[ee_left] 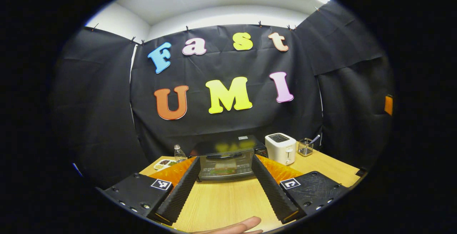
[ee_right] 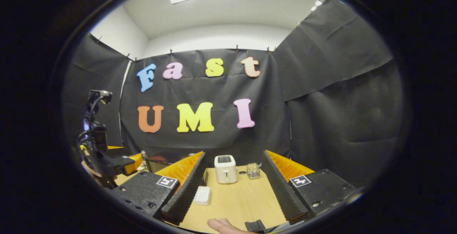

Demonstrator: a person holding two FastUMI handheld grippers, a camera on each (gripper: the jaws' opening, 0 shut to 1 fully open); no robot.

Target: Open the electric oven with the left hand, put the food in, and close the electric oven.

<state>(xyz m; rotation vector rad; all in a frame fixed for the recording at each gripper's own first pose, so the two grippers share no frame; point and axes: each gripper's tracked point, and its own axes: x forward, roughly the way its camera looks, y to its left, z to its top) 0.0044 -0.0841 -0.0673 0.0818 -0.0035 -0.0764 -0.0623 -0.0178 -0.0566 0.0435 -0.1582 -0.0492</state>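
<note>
- Left gripper (ee_left: 225, 184) hangs above the pale wooden table (ee_left: 225, 202), fingers spread wide with nothing between them; a fingertip (ee_left: 235, 226) of the holding hand peeks in just under it.
- Dead ahead of that gripper, framed between its fingers, sits the black electric oven with a glass door (ee_left: 225, 157), door closed, something greenish and reddish visible behind the glass.
- Ahead and left of the fingers: a small white dish of food (ee_left: 165, 163), with a clear plastic bottle (ee_left: 179, 153) just beyond it.
- Ahead and right: a white two-slot toaster (ee_left: 281, 148), then a small wire basket holding a utensil (ee_left: 306, 147) farther out.
- Right gripper (ee_right: 232, 191) is spread open too, empty, over the same table.
- Close by its left finger lies a small white ribbed block (ee_right: 202, 195); a small black piece (ee_right: 254, 225) sits by its near edge.
- Farther ahead between its fingers stand the toaster and the basket.
- Off to its left, the other gripper shows.
</note>
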